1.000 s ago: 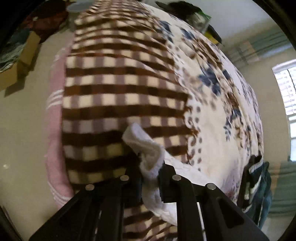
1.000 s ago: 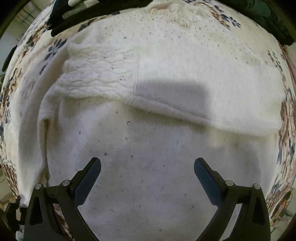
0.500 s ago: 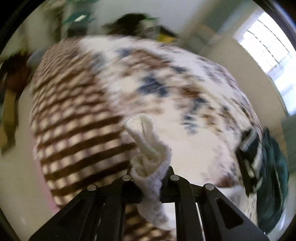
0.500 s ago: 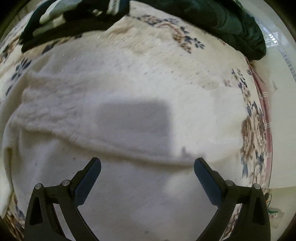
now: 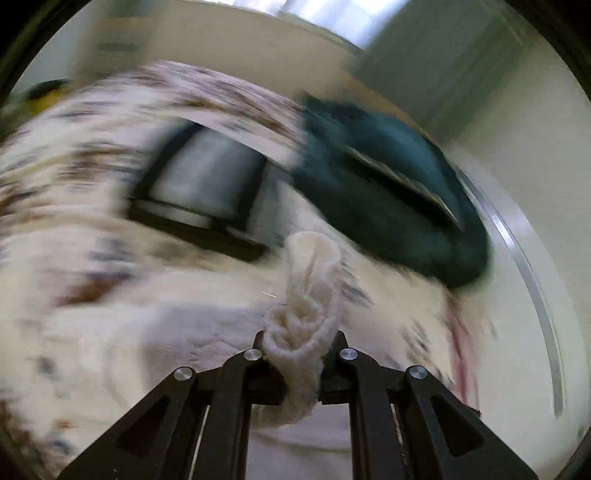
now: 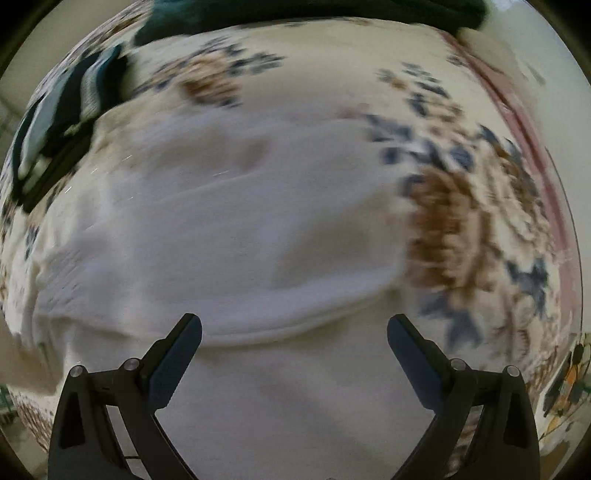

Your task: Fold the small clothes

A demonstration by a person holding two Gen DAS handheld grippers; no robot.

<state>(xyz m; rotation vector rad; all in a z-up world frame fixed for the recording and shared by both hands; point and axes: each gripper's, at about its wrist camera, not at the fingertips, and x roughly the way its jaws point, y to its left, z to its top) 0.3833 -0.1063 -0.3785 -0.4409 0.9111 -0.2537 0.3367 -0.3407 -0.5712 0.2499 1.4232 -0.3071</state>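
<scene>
A cream-white knit sweater (image 6: 258, 236) lies spread on a floral bedspread (image 6: 454, 221). My left gripper (image 5: 300, 345) is shut on a bunched edge of the white sweater (image 5: 312, 280) and holds it lifted above the bed; that view is motion-blurred. My right gripper (image 6: 294, 334) is open and empty, hovering just above the sweater's body, with a folded edge of the knit between and just beyond its fingers.
A dark teal garment (image 5: 388, 195) lies at the far side of the bed, also in the right wrist view (image 6: 295, 11). A dark striped folded garment (image 5: 203, 184) lies beside it, also in the right wrist view (image 6: 62, 110). Pale floor (image 5: 535, 184) lies beyond the bed edge.
My left gripper has swung the held sweater edge away from the checked blanket toward the teal garment. My right gripper has shifted rightward over the sweater, still open.
</scene>
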